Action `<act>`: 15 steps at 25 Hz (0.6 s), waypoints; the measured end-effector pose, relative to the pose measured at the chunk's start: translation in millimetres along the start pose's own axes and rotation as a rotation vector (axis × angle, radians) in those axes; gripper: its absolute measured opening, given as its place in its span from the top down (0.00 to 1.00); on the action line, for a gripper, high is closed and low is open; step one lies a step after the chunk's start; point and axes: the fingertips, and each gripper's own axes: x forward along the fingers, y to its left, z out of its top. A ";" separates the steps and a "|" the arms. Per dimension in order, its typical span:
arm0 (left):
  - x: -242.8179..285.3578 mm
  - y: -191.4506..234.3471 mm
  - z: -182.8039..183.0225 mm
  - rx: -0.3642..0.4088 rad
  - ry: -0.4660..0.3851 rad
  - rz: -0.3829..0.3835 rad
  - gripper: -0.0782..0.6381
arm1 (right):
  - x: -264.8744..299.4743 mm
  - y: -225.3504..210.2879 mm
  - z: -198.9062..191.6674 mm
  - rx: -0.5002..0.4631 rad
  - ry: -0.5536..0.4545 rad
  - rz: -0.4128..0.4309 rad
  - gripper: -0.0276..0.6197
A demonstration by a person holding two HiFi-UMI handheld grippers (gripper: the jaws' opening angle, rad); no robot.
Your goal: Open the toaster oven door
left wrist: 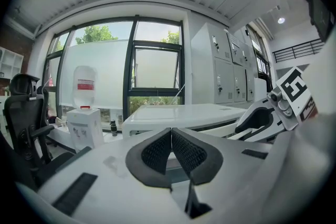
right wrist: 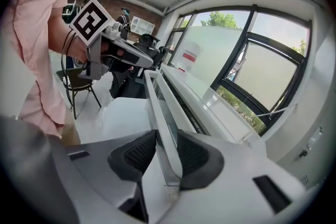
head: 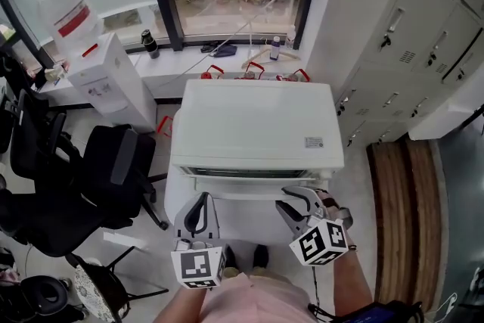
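A white toaster oven (head: 253, 121) stands on a white stand right in front of me. Its door handle (right wrist: 160, 107) is a long white bar along the front top edge, and a dark slit shows above the door. My right gripper (head: 293, 202) is shut on that handle near its right end; in the right gripper view the bar runs between the pads (right wrist: 197, 157) of the gripper (right wrist: 167, 152). My left gripper (head: 200, 202) hovers in front of the door's left part, shut on nothing, its pads touching (left wrist: 171, 152). The oven (left wrist: 178, 113) lies just beyond it.
A water dispenser (head: 106, 79) and black office chairs (head: 98, 170) stand to the left. Grey lockers (head: 408, 34) line the right wall. A window sill with a dark bottle (head: 150, 43) runs behind the oven. A wooden floor strip (head: 401, 215) lies at the right.
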 end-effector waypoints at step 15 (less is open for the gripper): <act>-14.8 4.1 -2.3 0.009 0.006 -0.003 0.87 | -10.5 33.8 -5.3 0.001 0.016 0.013 0.78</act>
